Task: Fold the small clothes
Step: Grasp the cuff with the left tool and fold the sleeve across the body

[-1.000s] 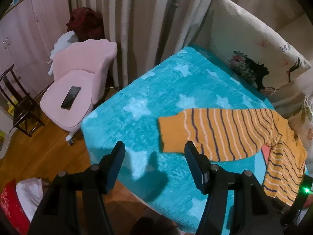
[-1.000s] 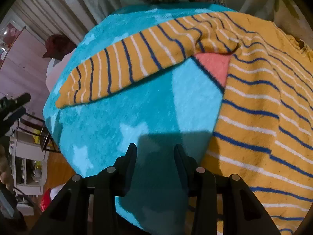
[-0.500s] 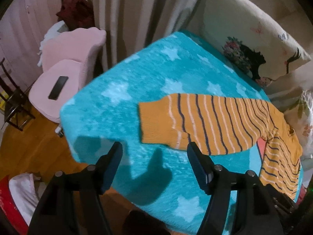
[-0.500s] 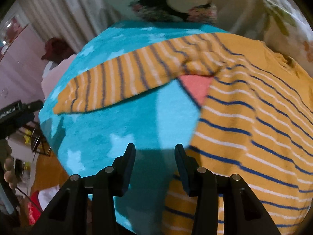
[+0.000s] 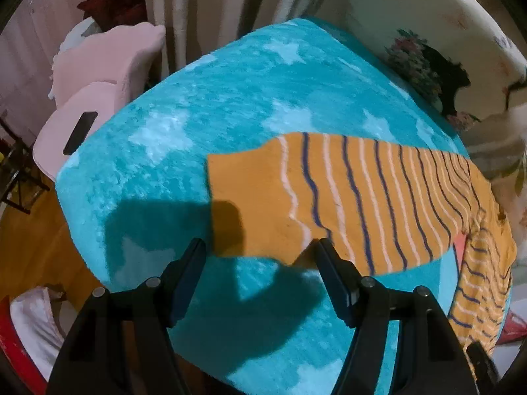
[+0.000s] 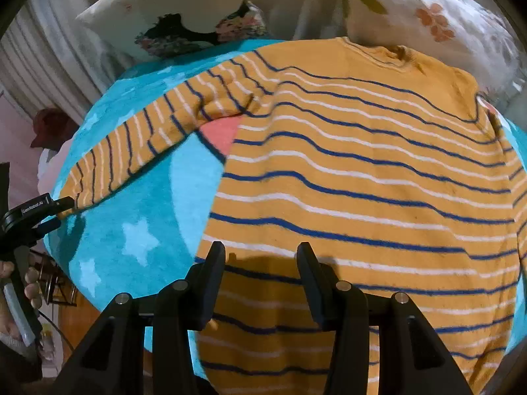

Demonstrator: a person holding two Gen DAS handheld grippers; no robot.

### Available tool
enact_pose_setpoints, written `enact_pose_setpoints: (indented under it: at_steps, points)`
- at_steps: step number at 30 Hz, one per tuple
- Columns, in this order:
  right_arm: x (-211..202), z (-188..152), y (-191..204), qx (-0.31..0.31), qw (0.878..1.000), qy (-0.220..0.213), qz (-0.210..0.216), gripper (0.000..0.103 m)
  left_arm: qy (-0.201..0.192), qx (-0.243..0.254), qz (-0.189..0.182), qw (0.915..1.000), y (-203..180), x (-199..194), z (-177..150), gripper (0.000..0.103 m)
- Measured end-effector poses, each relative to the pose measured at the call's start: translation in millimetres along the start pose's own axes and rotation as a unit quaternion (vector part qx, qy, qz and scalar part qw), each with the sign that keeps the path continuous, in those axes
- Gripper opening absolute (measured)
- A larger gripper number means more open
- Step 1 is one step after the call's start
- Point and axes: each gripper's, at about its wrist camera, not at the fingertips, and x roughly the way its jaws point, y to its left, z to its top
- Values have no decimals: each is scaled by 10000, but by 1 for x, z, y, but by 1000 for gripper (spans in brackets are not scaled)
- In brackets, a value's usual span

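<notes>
An orange sweater with navy and white stripes (image 6: 362,181) lies flat on a turquoise star blanket (image 5: 214,98). Its sleeve (image 5: 329,194) stretches out to the left, cuff at the end. My left gripper (image 5: 260,256) is open, just short of the plain orange cuff, with the cuff's near edge between the fingers. My right gripper (image 6: 260,260) is open over the sweater's lower body near the hem. The left gripper's tip also shows in the right wrist view (image 6: 62,205) at the cuff. A pink patch (image 6: 220,130) shows under the armpit.
A pink chair (image 5: 98,82) with a dark phone (image 5: 80,128) on its seat stands left of the bed. Floral pillows (image 5: 428,49) line the far side, also in the right wrist view (image 6: 184,10). Curtains hang behind. Wooden floor lies beyond the blanket's near edge.
My left gripper has moved forward and right, closing in on the sleeve cuff. My right gripper has moved right, from over the blanket to over the sweater's body. Both stayed open.
</notes>
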Motion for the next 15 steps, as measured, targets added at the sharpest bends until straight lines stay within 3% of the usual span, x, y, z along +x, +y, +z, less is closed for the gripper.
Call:
enact_pose_setpoints:
  at_steps: [7, 11, 12, 13, 14, 15]
  points:
    - [-2, -6, -11, 268, 9996, 1, -116, 50, -237, -176, -252, 9992, 23, 6, 14, 74]
    - [1, -6, -6, 249, 9996, 42, -118, 50, -295, 182, -292, 9990, 16, 9, 15, 77]
    - [1, -6, -4, 231, 9997, 49, -116, 50, -297, 285, -273, 9988, 13, 10, 14, 73]
    - [2, -6, -2, 204, 9997, 57, -118, 50, -294, 414, -365, 9980, 9, 9, 14, 47]
    - [3, -5, 0, 188, 9997, 62, -122, 50, -257, 498, -403, 9976, 6, 10, 14, 32]
    - [3, -5, 1, 169, 9998, 68, -125, 50, -186, 555, -410, 9974, 3, 11, 15, 10]
